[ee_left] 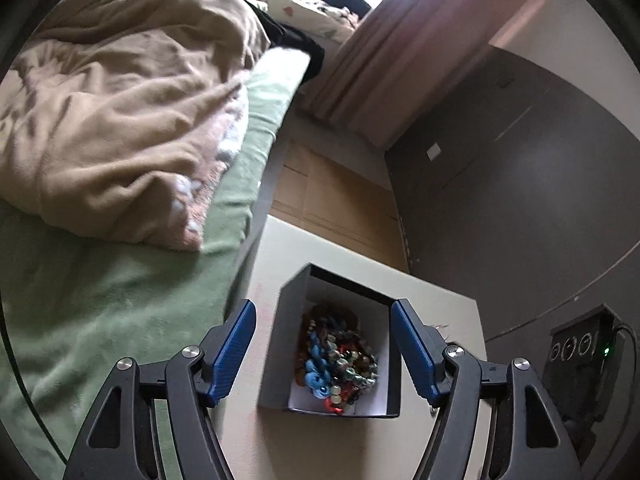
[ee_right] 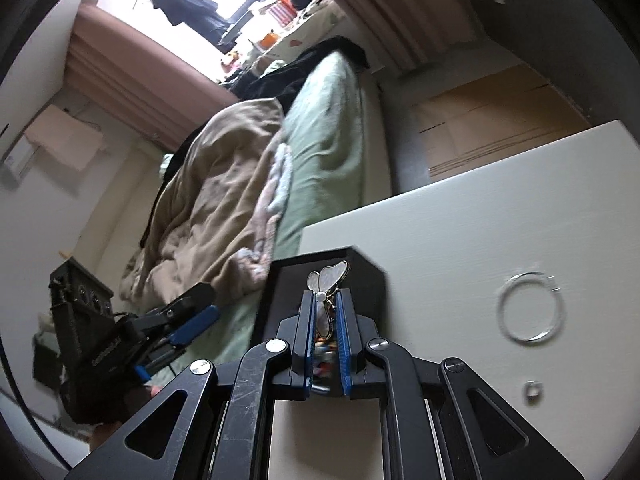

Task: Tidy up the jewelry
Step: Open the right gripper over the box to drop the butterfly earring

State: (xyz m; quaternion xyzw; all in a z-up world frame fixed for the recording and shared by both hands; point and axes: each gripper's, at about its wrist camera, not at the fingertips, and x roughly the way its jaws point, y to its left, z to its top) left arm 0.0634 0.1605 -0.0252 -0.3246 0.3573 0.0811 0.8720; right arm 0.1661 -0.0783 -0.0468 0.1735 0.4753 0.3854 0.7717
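A black box (ee_left: pixel 286 320) with a white inside stands on the pale table (ee_left: pixel 440 292) and holds a heap of coloured bead jewelry (ee_left: pixel 340 364). My left gripper (ee_left: pixel 324 308) is open, its blue pads wide apart on either side of the box and touching nothing. In the right wrist view my right gripper (ee_right: pixel 325 296) is shut on a pearly butterfly brooch (ee_right: pixel 334 272), held just over the near side of the black box (ee_right: pixel 360 276). The left gripper (ee_right: pixel 202 308) shows at the left, off the box's side.
A thin silver bangle (ee_right: pixel 530 306) and a small ring (ee_right: pixel 533 389) lie on the table (ee_right: pixel 480 220) to the right of the box. A bed with a green sheet (ee_left: pixel 100 300) and a tan blanket (ee_left: pixel 120 100) borders the table. A black device (ee_left: pixel 580 360) stands by the wall.
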